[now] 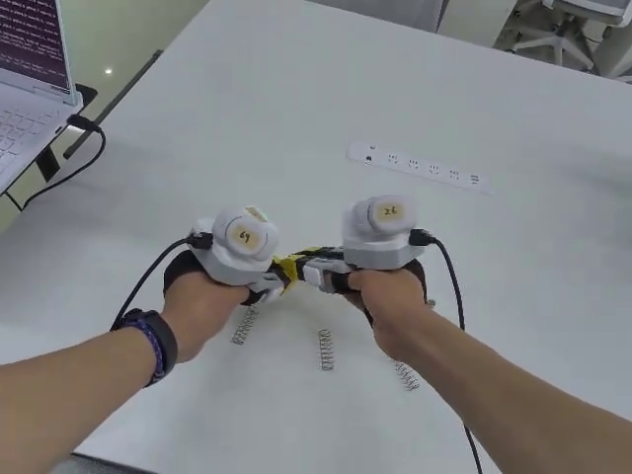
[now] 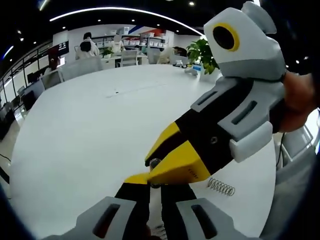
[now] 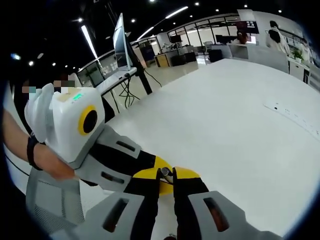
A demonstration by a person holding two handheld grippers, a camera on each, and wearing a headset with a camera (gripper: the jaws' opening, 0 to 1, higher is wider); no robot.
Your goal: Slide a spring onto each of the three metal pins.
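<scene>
Three springs lie on the white table just in front of my hands: one on the left (image 1: 244, 324), one in the middle (image 1: 326, 350), one on the right (image 1: 406, 375). My left gripper (image 1: 284, 269) and right gripper (image 1: 312, 273) meet tip to tip above them. A small metal pin (image 3: 165, 172) sits between the yellow tips of the right gripper (image 3: 165, 176), whose jaws are shut on it. In the left gripper view the pin's round end (image 2: 155, 163) stands just past my left gripper (image 2: 150, 181), whose jaws are also closed on it. A spring (image 2: 221, 186) lies below the right gripper's body.
A white power strip (image 1: 420, 168) lies on the table beyond the grippers. An open laptop (image 1: 30, 69) with a black cable (image 1: 69, 158) stands at the far left. Each gripper trails a black cable. The near table edge runs just below the springs.
</scene>
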